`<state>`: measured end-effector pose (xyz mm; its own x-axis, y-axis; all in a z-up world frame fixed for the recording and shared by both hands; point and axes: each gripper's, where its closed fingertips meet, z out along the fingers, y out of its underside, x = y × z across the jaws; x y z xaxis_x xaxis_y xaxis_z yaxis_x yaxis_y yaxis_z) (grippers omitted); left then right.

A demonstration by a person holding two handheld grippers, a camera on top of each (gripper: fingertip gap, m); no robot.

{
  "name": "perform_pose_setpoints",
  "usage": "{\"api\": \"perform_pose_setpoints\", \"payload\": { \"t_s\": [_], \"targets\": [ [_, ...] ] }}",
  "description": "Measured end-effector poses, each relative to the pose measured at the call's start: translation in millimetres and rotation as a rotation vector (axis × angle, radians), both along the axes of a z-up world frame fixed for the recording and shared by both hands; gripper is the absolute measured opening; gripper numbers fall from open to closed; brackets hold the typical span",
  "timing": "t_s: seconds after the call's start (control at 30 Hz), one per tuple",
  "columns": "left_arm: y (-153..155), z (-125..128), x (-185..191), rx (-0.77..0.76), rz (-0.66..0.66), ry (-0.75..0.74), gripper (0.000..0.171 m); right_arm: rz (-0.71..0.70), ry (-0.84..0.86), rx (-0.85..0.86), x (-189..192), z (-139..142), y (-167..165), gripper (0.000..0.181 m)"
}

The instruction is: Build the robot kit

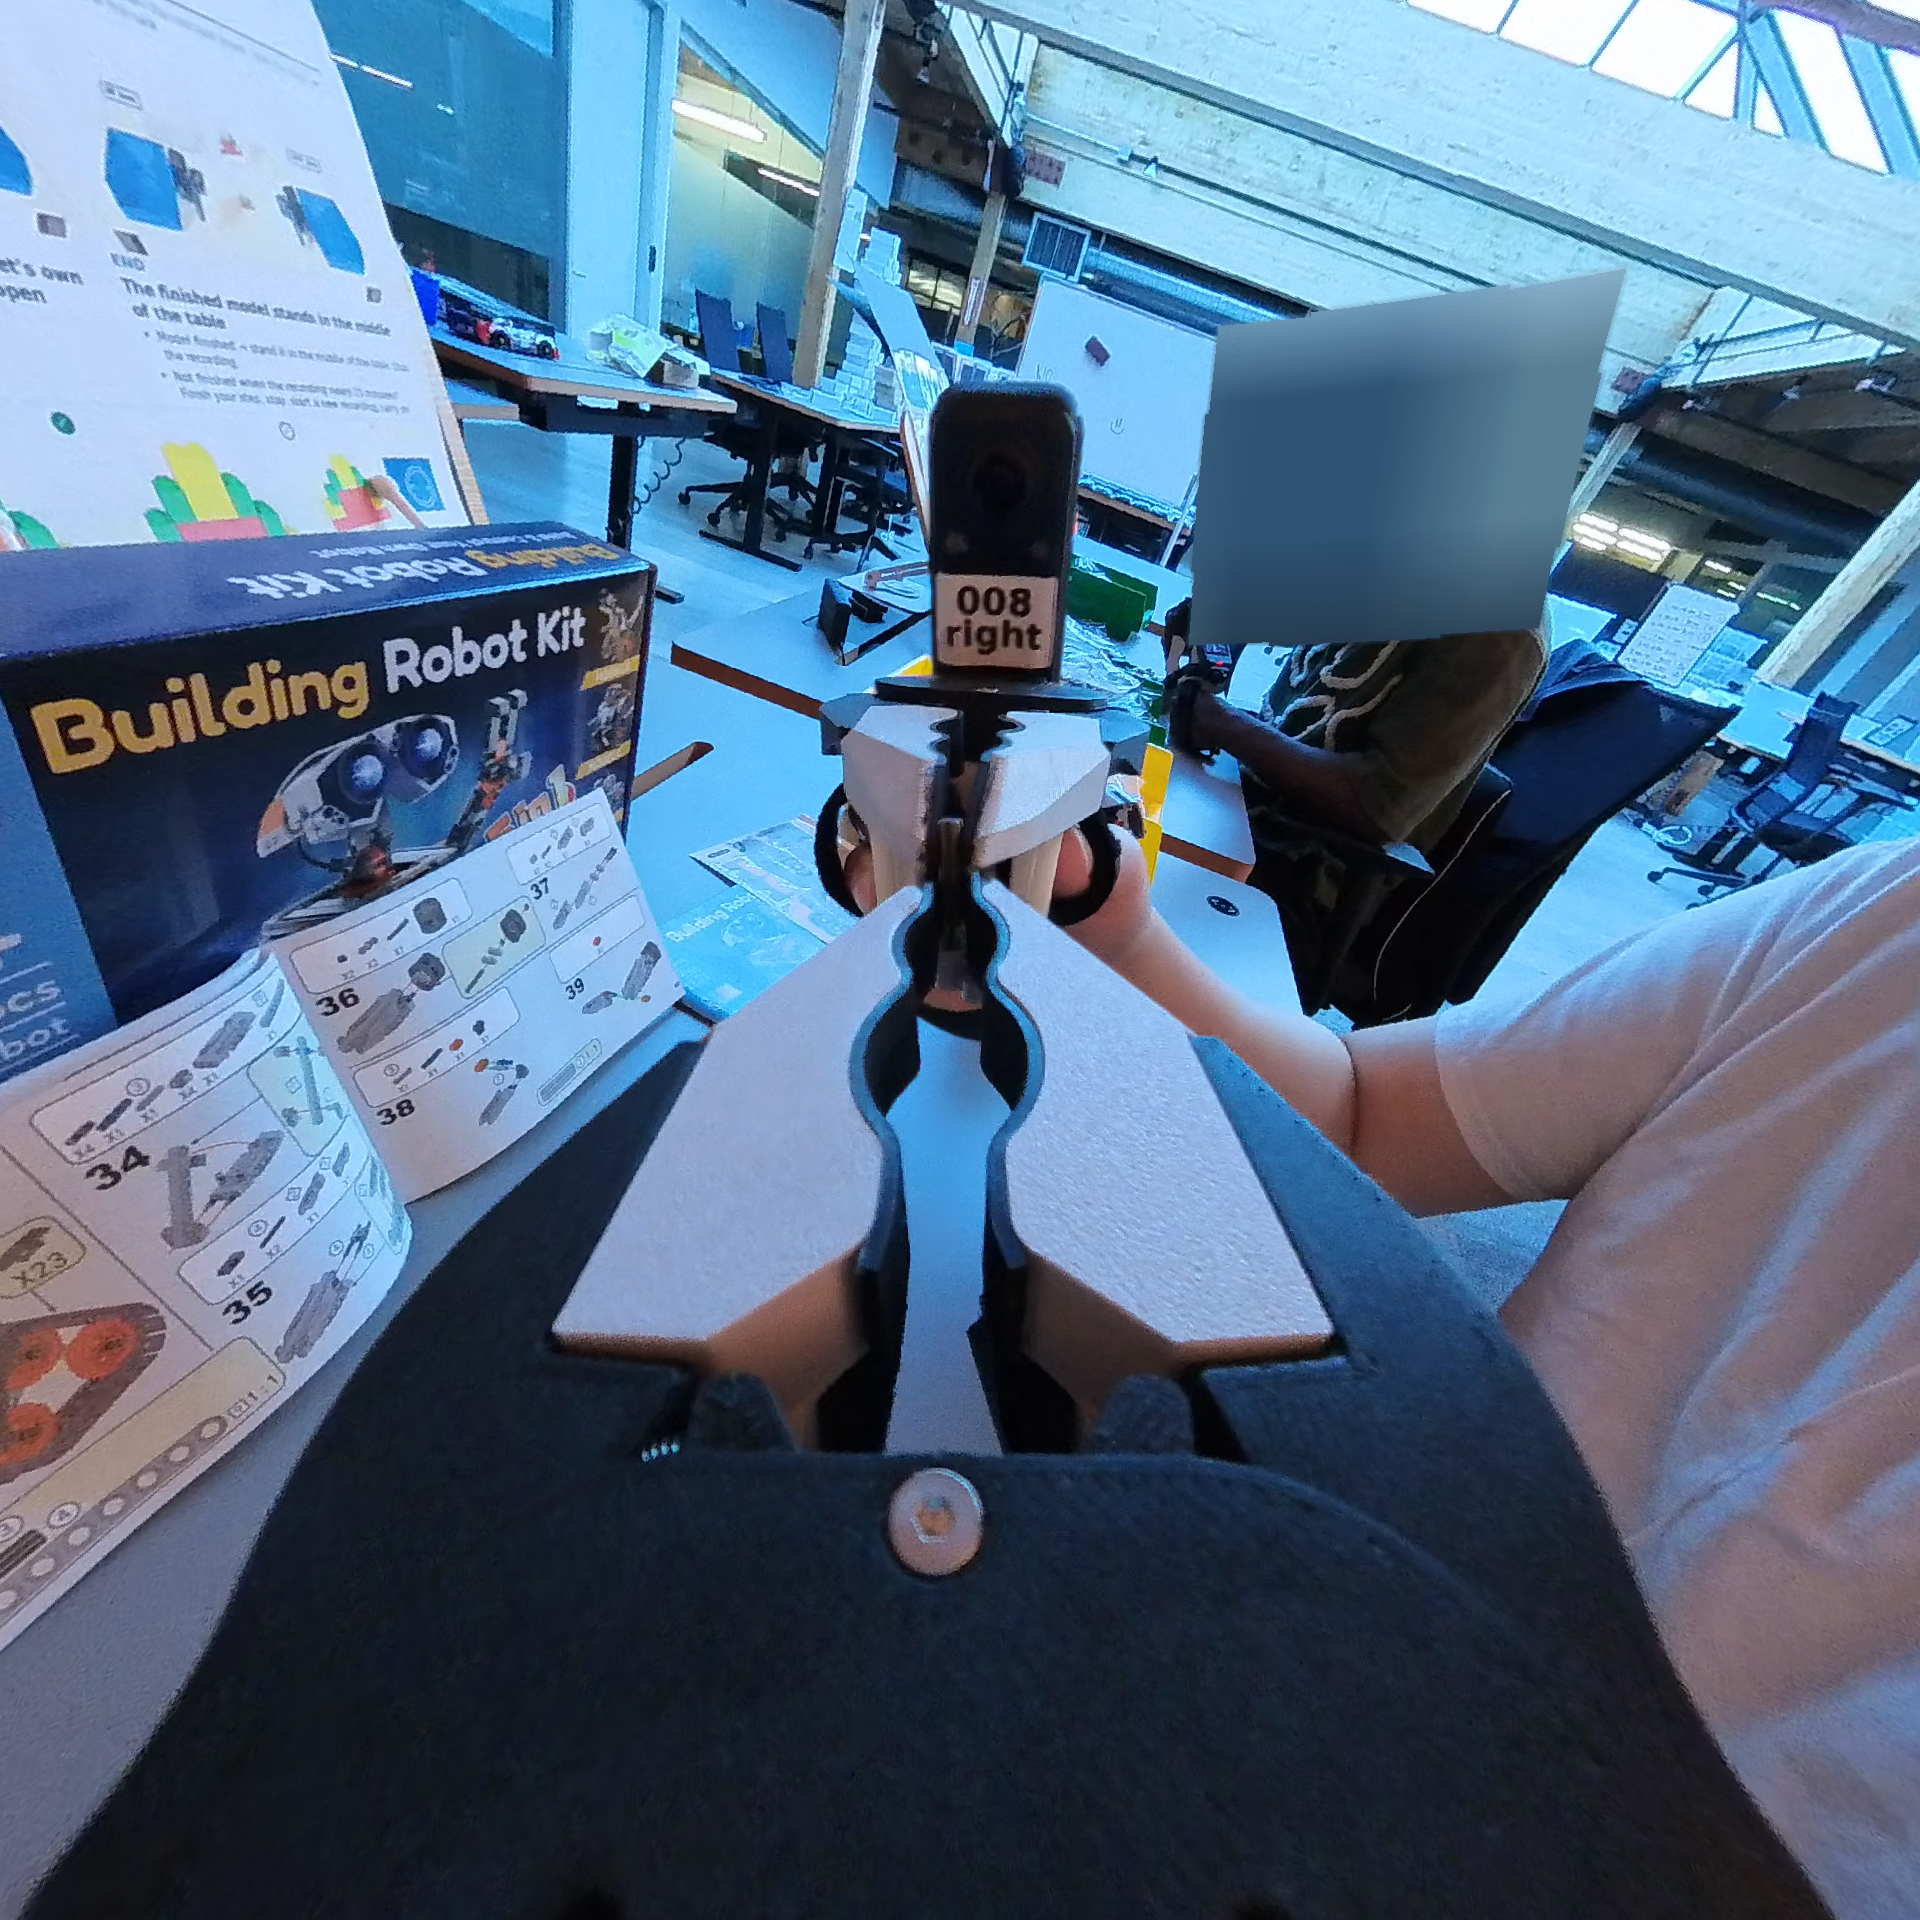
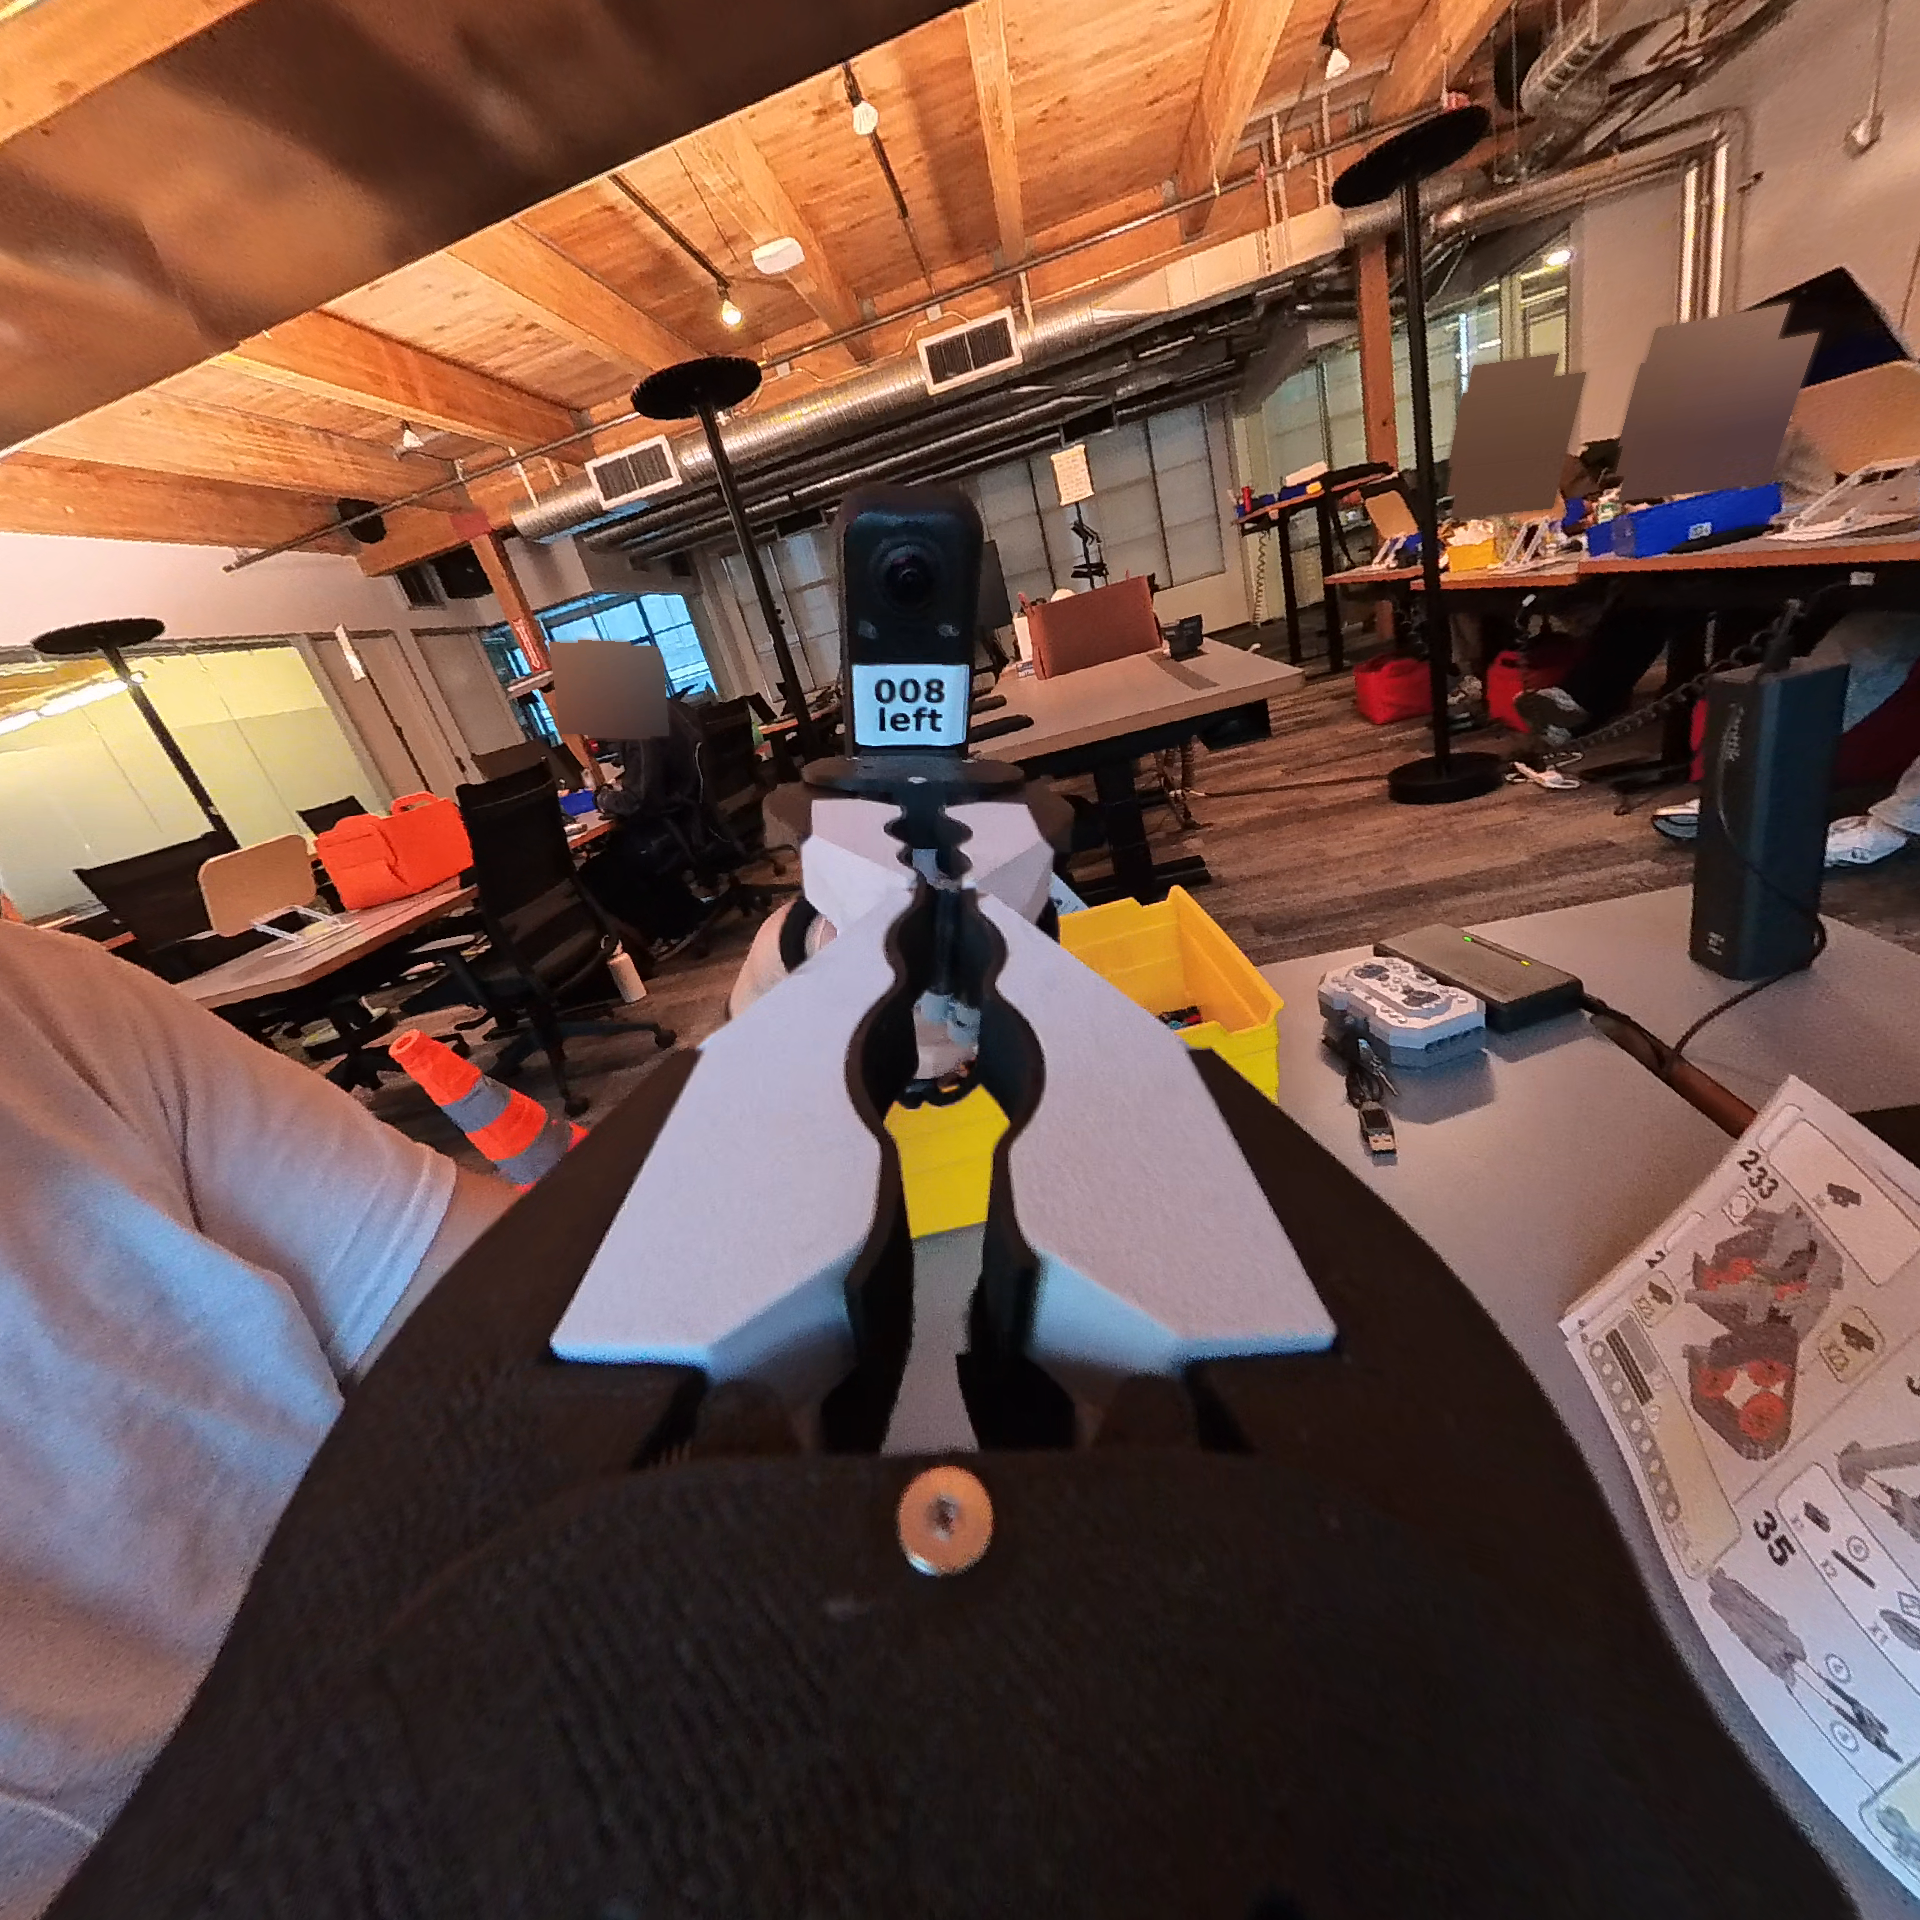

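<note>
Clenched tip to tip on one small dark rod-like plastic piece (image 1: 948, 857): left hand-held gripper (image 1: 951, 914), right hand-held gripper (image 2: 940, 920); held aloft near yellow plastic bin (image 2: 1174, 966), nothing assembled visible beside that bin

Both views were brightly lit. In the left wrist view a cool blue cast was given by daylight from the glazed roof panels (image 1: 1662, 52), which were blown out to white. In the right wrist view a warm cast was seen on the wooden plank ceiling (image 2: 935, 208), and small hanging lamps (image 2: 730, 310) were lit. Straight lines were bent strongly toward the edges by the wide-angle lens. The white instruction sheet (image 1: 197, 260) was rendered soft, and a dark beam (image 2: 364, 156) at top left was smeared.
</note>
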<state>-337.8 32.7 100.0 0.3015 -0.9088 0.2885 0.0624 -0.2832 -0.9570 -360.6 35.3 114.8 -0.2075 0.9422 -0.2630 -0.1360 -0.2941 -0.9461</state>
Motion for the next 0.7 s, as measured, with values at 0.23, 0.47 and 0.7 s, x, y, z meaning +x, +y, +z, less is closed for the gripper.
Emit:
{"api": "perform_pose_setpoints", "payload": {
  "t_s": [0.23,0.47,0.7],
  "targets": [
    [0,-4,-5,-0.112,-0.047,-0.056,0.001,-0.05,-0.038,0.014,-5,-3,1,0.002],
    [6,-3,-16,-0.046,0.031,-0.007,0.005,-0.158,-0.097,0.019,-4,-5,12,0.002],
    [10,-13,-12,-0.048,0.073,0.077,0.011,-0.267,-0.201,0.059,-8,-14,17,0.002]
  ]
}}
